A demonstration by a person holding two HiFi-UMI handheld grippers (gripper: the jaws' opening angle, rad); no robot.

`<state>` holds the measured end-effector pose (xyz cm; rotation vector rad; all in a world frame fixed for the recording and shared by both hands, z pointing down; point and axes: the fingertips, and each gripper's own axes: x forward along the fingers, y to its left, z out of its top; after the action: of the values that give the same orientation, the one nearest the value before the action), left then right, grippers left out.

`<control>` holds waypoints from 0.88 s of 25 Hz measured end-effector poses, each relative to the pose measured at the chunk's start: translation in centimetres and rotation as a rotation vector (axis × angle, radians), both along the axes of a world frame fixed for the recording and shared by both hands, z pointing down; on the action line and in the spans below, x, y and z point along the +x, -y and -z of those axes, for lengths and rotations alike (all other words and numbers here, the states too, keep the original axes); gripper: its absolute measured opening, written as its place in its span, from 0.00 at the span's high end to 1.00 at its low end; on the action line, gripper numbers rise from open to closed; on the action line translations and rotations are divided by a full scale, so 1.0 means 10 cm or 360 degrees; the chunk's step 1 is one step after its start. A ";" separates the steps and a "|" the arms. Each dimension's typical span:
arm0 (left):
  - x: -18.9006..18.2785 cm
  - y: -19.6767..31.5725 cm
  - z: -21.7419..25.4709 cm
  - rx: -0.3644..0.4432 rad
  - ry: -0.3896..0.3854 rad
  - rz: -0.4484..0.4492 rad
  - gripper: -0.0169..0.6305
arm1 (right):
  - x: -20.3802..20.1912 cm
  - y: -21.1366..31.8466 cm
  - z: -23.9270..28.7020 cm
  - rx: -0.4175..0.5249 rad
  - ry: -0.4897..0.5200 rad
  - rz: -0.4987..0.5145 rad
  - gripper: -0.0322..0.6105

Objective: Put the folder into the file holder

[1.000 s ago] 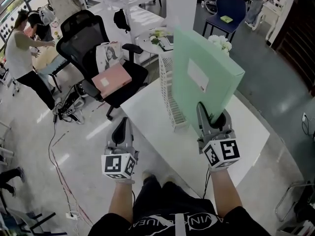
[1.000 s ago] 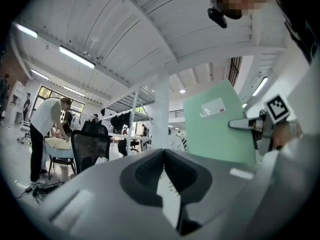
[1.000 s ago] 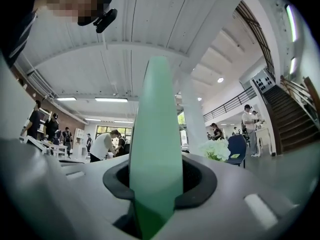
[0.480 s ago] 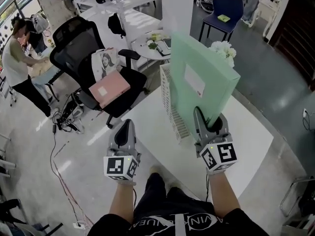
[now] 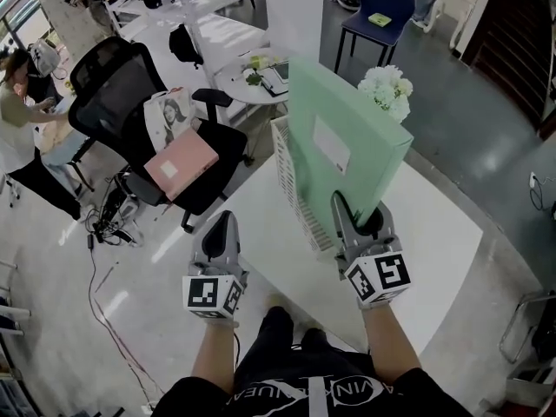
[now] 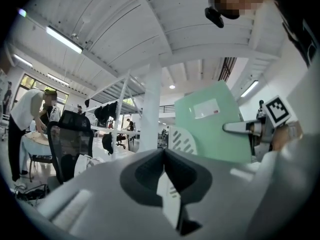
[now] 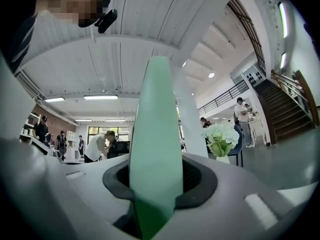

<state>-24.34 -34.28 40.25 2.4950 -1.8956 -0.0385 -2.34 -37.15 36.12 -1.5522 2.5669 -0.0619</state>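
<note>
My right gripper (image 5: 359, 214) is shut on the lower edge of a pale green folder (image 5: 343, 142), which stands upright above the white table (image 5: 434, 233). In the right gripper view the folder (image 7: 155, 129) fills the gap between the jaws of the right gripper (image 7: 155, 184). The white slotted file holder (image 5: 292, 189) stands on the table just left of the folder, partly hidden behind it. My left gripper (image 5: 221, 224) hangs shut and empty off the table's left edge. In the left gripper view the left gripper (image 6: 164, 156) faces the folder (image 6: 210, 126) and the file holder (image 6: 182, 140).
A black office chair (image 5: 113, 85) with a pink folder (image 5: 181, 162) on its seat stands to the left. White flowers (image 5: 385, 89) sit behind the folder. A round table (image 5: 261, 75), a blue chair (image 5: 382, 7) and floor cables (image 5: 109, 215) lie beyond. A person (image 5: 22, 120) bends at far left.
The right gripper and the folder have drifted a little left, nearer the file holder. The left gripper has kept its place. The person at far left has shifted.
</note>
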 end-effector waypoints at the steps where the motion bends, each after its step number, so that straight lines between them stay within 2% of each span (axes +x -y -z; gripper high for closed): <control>1: 0.00 0.03 -0.01 -0.0004 -0.0001 -0.0008 0.97 | -0.01 0.01 0.00 0.0003 0.0005 -0.0001 0.70; 10: 0.04 0.22 -0.06 -0.0032 0.0000 -0.0069 0.97 | -0.04 -0.06 0.04 0.0198 0.0067 0.0044 0.70; 14: 0.06 0.24 -0.10 -0.0046 0.0005 -0.0083 0.97 | -0.01 -0.07 -0.03 0.0218 0.0128 0.0009 0.70; 22: 0.01 0.25 -0.21 -0.0082 0.0004 -0.0072 0.97 | -0.11 0.02 -0.18 0.0223 0.0091 -0.0002 0.70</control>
<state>-24.25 -36.80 42.34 2.5046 -1.8160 0.0135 -3.46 -37.34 37.96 -1.4796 2.4686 0.0714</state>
